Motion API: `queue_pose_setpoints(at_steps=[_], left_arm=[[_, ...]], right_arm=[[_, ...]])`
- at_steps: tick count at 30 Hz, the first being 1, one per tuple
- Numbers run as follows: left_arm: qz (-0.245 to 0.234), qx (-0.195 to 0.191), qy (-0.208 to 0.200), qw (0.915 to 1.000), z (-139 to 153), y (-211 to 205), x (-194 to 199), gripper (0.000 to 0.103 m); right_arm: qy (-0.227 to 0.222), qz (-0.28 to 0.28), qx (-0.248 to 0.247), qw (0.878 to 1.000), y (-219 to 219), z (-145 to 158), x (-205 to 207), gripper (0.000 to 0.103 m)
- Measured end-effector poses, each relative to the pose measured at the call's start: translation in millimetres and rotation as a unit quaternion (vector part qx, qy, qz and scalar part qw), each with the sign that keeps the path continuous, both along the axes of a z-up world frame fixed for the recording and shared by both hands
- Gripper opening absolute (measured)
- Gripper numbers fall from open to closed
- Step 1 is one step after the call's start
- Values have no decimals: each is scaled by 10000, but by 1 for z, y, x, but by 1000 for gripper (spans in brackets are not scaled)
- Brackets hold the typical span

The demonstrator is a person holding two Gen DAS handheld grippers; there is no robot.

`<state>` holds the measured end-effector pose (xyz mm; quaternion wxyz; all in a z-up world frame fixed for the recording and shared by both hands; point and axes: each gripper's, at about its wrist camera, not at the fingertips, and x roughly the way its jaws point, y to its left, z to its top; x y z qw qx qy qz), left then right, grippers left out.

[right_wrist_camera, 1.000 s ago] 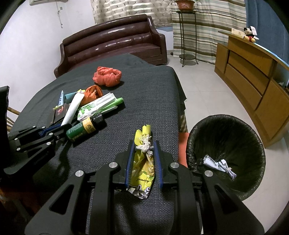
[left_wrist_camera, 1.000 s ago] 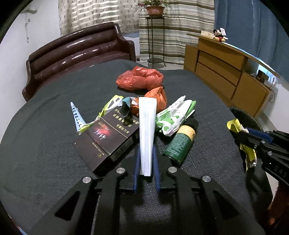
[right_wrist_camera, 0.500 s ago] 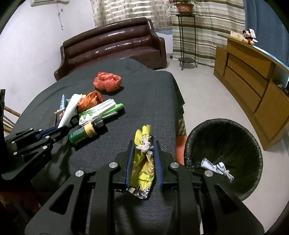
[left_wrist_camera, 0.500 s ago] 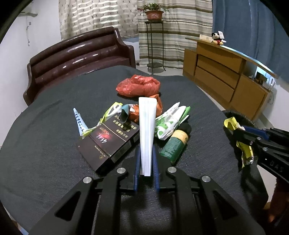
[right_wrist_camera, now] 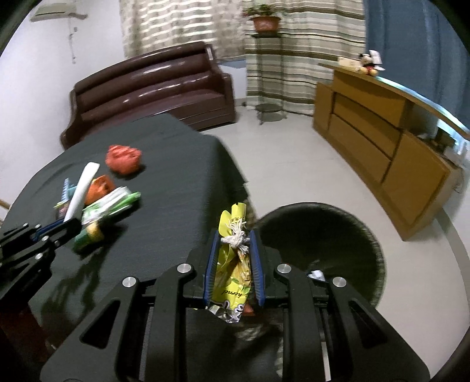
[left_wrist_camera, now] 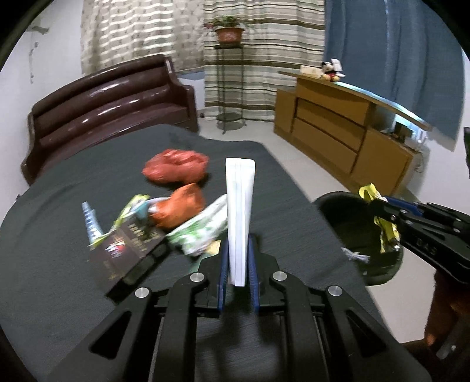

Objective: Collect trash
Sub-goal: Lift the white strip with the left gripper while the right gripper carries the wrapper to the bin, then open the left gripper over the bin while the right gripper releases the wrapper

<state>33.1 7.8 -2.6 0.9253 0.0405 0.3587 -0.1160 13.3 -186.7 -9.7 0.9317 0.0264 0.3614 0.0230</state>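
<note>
A home living room: brown leather sofa (right_wrist_camera: 152, 85), striped curtains (right_wrist_camera: 293, 44), potted plant (right_wrist_camera: 265, 20) on a stand, wooden sideboard (right_wrist_camera: 379, 141), tiled floor (right_wrist_camera: 293, 164).

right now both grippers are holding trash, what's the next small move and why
Probably carry the right gripper a little further over the black bin and open it. It is shut on the yellow wrapper, and the bin's mouth lies just ahead and to its right, beside the table. The left gripper, shut on the white packet, can follow.
</note>
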Motion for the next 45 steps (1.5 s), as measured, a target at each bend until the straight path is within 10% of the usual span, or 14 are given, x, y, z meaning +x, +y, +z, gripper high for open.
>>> queue_pose_setpoints(at_steps=[26, 45], left_arm=[[-1108, 310, 145, 9933, -14, -141, 39, 14], [-843, 298, -49, 9960, -7, -140, 45, 55]], right_arm=[[-59, -983, -175, 9950, -97, -8, 16, 21], [-87, -1235, 35, 9923, -114, -7, 19, 48]])
